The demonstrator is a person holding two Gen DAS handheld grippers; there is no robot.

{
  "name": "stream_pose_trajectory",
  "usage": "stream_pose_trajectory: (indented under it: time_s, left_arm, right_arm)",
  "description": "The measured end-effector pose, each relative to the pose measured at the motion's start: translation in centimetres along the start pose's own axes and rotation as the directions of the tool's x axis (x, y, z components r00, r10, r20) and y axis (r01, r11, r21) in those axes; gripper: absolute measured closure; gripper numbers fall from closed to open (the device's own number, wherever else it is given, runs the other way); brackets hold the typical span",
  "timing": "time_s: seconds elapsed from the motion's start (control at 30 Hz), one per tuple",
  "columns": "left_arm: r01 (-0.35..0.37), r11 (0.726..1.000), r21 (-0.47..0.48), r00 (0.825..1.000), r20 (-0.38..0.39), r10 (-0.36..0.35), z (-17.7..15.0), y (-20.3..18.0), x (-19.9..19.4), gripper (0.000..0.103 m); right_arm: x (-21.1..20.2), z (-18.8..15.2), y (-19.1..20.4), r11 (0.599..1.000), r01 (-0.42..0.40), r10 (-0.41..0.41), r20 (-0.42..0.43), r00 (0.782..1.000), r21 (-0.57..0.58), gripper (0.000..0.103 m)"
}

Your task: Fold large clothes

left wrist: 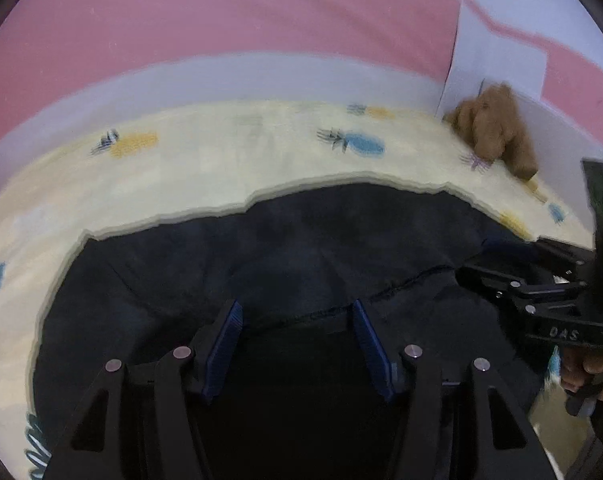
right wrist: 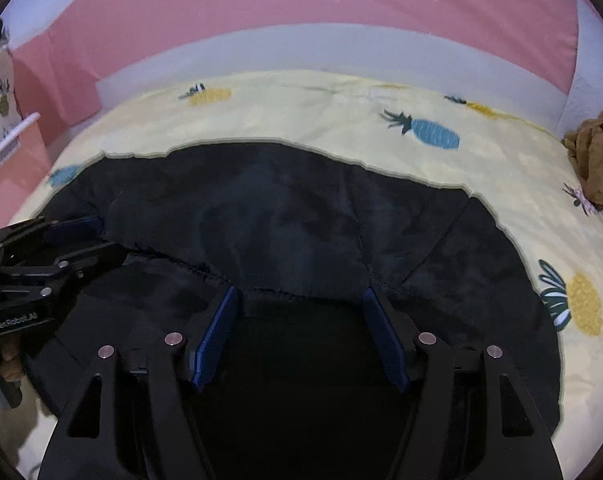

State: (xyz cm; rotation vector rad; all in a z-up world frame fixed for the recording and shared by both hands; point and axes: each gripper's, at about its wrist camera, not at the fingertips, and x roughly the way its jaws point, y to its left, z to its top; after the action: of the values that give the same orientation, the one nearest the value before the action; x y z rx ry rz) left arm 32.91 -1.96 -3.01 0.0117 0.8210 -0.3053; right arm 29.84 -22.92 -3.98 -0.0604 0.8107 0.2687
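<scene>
Nearby, brown plush toy [left wrist: 495,130] beyond dark garment [left wrist: 285,248], on pineapple-print sheet [left wrist: 229,160].

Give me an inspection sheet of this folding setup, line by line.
Surface: pale yellow pineapple-print bedsheet, covering the bed.
Job's things: large dark navy garment spread flat, stitched hem near both grippers.
Clutter: brown fuzzy plush toy at the bed's far right corner.
Grippers: left gripper and right gripper both open, holding nothing, over the hem.
Cables: nothing seen.
Surroundings: pink and white wall behind the bed.
</scene>
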Motion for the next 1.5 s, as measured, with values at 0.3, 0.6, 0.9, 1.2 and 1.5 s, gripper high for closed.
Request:
stream_pose_trajectory:
  time_s: [0.3,0.6,0.9,1.2,1.5]
  left_arm:
    - [-0.048,0.999,-0.013,0.999,-0.024,0.048,-0.3,-0.4,2.8,0.045]
    - [-0.078,0.997,-0.002,0.997,-0.008,0.078,-0.1,-0.7,2.0,0.044]
    - [-0.094,0.995,0.027,0.995,0.029,0.093,0.9,-0.3,-1.0,0.045]
    - [-0.252,0.968,-0.010,0.966,0.055,0.253,0.1,6.8,-2.1,0.045]
    - [-0.202,0.977,-0.074,0.972,0.109,0.209,1.3,9.9,-3.1,0.045]
  right_arm:
    - [2.2,-0.4,-0.3,1.000,0.018,-0.018,-0.046,0.999,-0.002,0.037]
    - [-0.4,0.1,-0.6,0.999,-0.005,0.005,0.010,1.000,0.043,0.037]
    - [-3.5,0.9,-4.1,0.997,0.034,-0.040,0.083,0.996,0.073,0.037]
    - [-0.7,-1.5,-10.4,0.983,0.089,-0.097,0.040,0.995,0.160,0.035]
    - [-1.7,1.9,-10.9,0.984,0.105,-0.116,0.067,0.991,0.143,0.035]
